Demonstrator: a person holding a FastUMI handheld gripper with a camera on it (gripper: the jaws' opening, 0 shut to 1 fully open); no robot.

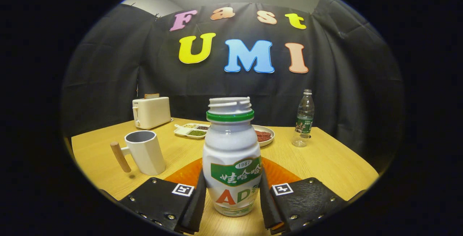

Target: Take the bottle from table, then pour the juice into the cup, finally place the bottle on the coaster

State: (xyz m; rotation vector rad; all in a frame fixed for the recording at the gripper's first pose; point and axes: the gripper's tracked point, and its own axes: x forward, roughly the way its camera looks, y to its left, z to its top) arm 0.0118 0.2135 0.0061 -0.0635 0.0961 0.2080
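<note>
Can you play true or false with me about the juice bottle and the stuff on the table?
1. The juice bottle stands upright between the two fingers of the gripper. True.
2. The juice bottle has its cap on. False: its mouth is open, with just a green ring below the threads.
3. The cup lies on its side. False: it stands upright, with its wooden handle pointing away from the bottle.
4. An orange coaster lies behind the juice bottle. True.
5. The toaster stands right next to the clear water bottle. False: they are far apart, with the divided tray and the plate between them.
</note>
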